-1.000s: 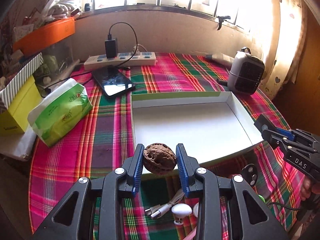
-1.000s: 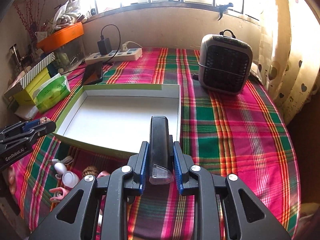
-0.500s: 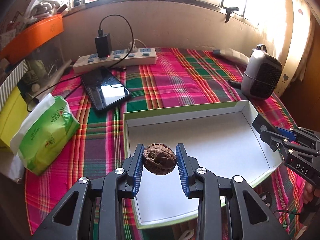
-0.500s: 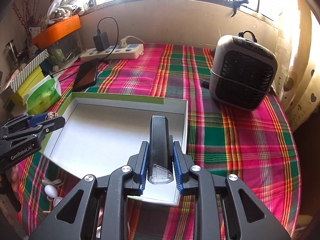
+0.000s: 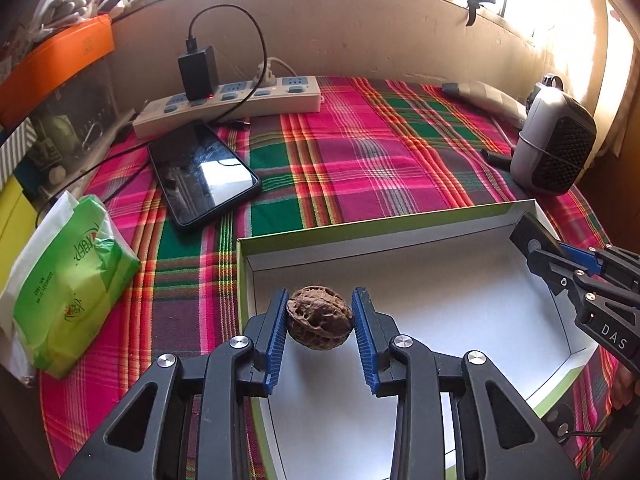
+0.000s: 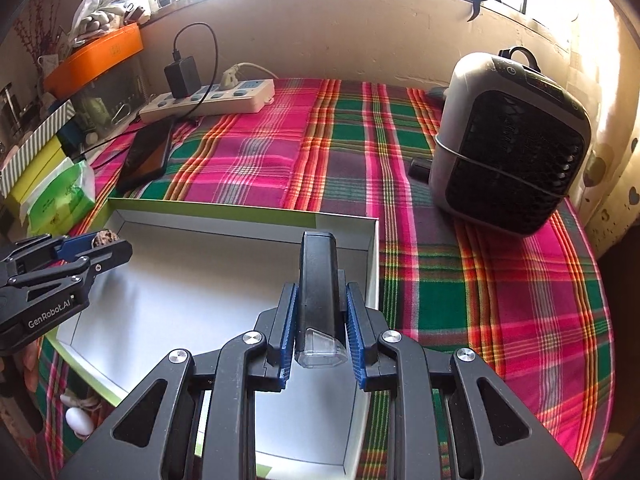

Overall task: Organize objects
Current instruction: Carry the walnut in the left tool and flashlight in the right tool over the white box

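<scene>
Brown wrinkled walnut [image 5: 320, 322], one, clenched in our left tongs [image 5: 320, 326] above white box [image 5: 440, 304] interior, near its left wall. Black slim device [image 6: 318, 280] with clear tip, one, grasped by our right tongs [image 6: 320, 330] over same box. Tong bodies read "DAS", "GenRobot.AI". One box on plaid-clothed desk [image 5: 360, 160].

Each camera rode close behind its own gripper, looking forward and steeply down along the fingers toward the far window wall. The left view hung over the white box's [image 5: 440, 240] left end, the right view over its right end [image 6: 374, 264]. Both shared the box, power strip [image 5: 240, 100] and heater [image 6: 508, 148].
</scene>
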